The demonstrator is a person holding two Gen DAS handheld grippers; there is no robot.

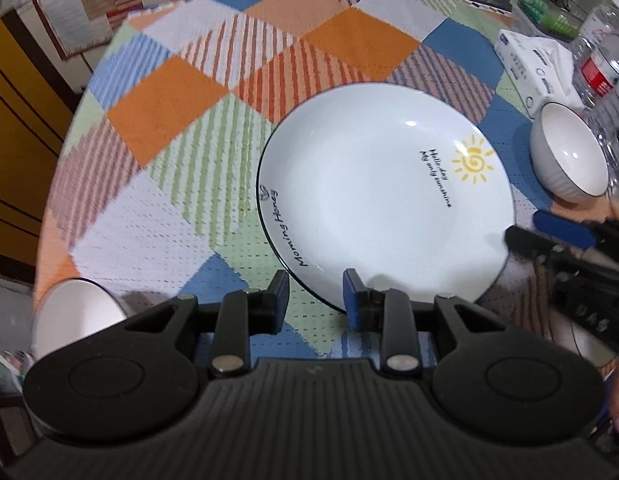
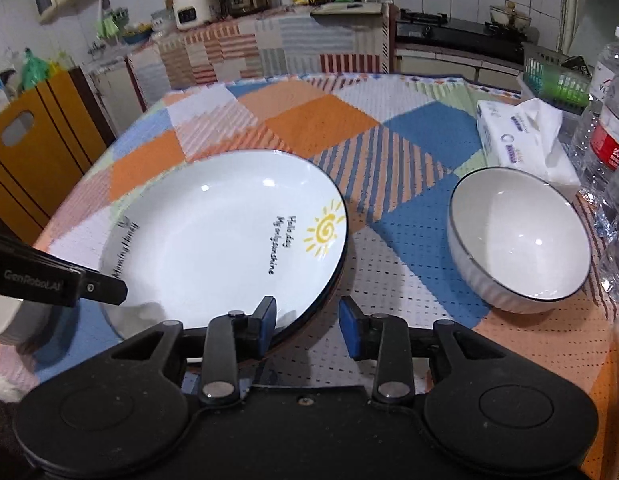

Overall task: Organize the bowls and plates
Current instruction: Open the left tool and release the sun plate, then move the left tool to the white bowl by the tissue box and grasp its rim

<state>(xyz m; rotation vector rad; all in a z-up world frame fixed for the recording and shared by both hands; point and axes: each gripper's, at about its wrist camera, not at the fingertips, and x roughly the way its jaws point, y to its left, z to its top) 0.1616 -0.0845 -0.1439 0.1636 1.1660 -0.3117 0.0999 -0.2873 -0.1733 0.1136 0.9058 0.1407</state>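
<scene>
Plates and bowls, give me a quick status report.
Both hand-held grippers, left and right, open, holding nothing. Plate flat on the tablecloth; bowl upright to its right. Tissue pack behind the bowl.

dim indoor light from above, bluish in cast. small white glints sit on the plate (image 1: 385,196) and in the bowl (image 2: 517,236). soft shadows fall beneath the grippers. strong fisheye bending curves the tablecloth (image 1: 181,120) edge (corners go dark); the edges are smeared with blur.
</scene>
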